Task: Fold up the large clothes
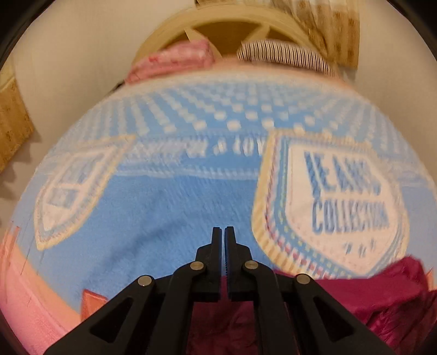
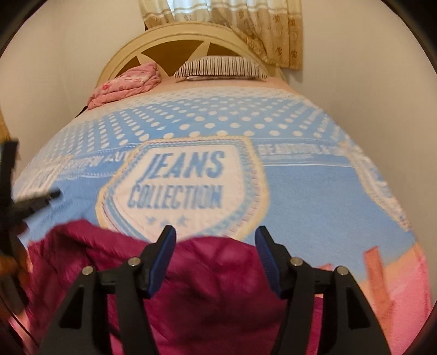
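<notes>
A crumpled magenta garment [image 2: 213, 275] lies at the near end of the bed on a blue blanket [image 2: 314, 196] printed "JEANS COLLECTION". It also shows in the left wrist view [image 1: 382, 289], low and to the right. My left gripper [image 1: 224, 232] is shut with nothing visible between its tips, held over the blue blanket [image 1: 153, 207] just past the garment's edge. It appears at the left edge of the right wrist view [image 2: 41, 199]. My right gripper [image 2: 215, 234] is open, its fingers straddling the garment's far edge from above.
A pink folded cloth [image 2: 128, 84] and a striped pillow [image 2: 221, 67] lie at the rounded cream headboard [image 2: 169, 41]. Patterned curtains [image 2: 245, 24] hang behind. Walls flank both sides of the bed. A pink blanket border [image 2: 396, 278] runs along the near edge.
</notes>
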Tool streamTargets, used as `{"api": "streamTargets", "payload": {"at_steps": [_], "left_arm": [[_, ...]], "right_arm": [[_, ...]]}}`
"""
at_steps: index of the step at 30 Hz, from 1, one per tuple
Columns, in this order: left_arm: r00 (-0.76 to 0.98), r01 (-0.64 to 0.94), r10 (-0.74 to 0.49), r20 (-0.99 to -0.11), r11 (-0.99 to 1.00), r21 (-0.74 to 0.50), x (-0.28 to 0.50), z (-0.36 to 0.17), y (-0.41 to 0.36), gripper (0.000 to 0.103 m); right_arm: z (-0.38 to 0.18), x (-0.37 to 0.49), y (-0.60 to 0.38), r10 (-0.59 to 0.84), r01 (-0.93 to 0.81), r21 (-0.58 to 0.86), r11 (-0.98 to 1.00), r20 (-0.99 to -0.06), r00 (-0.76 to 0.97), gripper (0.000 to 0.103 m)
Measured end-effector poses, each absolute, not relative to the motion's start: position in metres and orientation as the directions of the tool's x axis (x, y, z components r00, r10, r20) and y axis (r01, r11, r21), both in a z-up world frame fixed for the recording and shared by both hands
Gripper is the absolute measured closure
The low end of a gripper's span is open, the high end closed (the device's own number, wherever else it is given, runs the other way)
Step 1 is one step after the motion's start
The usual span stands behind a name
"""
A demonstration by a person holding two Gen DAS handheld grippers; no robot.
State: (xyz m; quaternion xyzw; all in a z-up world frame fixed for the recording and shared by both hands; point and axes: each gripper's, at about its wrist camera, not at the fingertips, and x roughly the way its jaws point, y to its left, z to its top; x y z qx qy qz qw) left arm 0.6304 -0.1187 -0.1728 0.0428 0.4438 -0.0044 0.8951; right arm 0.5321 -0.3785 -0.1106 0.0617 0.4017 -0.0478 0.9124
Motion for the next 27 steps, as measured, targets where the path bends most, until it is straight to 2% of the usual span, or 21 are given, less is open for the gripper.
{"api": "streamTargets", "payload": {"at_steps": [2,5,10,14,17,20,23,27], "left_arm": [[0.580,0.047,0.040,-0.814,0.995,0.082,0.622,-0.190,-0.118,0.101],[0.565,0.078,0.066,-0.822,0.988,0.134,0.604,-0.215,-0.120,0.101],[0.602,0.098,0.086,-0.794,0.979,0.180,0.584,-0.224,-0.127,0.101],[0.649,0.103,0.132,-0.749,0.960,0.259,0.572,-0.234,-0.141,0.101],[0.664,0.103,0.153,-0.731,0.951,0.293,0.572,-0.238,-0.140,0.101],[0.654,0.108,0.130,-0.745,0.959,0.262,0.574,-0.235,-0.135,0.101],[0.615,0.100,0.031,-0.788,0.988,0.117,0.575,-0.214,-0.114,0.101],[0.678,0.068,-0.053,-0.733,0.998,-0.010,0.568,-0.164,-0.099,0.100]], "right_arm": [[-0.118,0.546,-0.369,0.013,0.118,0.118,0.986,-0.760,0.650,0.038],[-0.130,0.555,-0.346,0.019,0.067,0.080,0.995,-0.774,0.633,0.037],[-0.166,0.549,-0.329,0.015,0.018,0.031,0.999,-0.815,0.579,0.037],[-0.185,0.542,-0.333,-0.040,0.023,-0.033,0.999,-0.826,0.563,0.037],[-0.196,0.542,-0.339,-0.036,0.027,-0.025,0.999,-0.837,0.547,0.035],[-0.201,0.542,-0.341,-0.042,0.025,-0.034,0.999,-0.839,0.543,0.033],[-0.189,0.537,-0.343,-0.035,0.035,-0.018,0.999,-0.839,0.544,0.033],[-0.149,0.515,-0.349,-0.045,0.077,0.005,0.997,-0.770,0.636,0.031]]}}
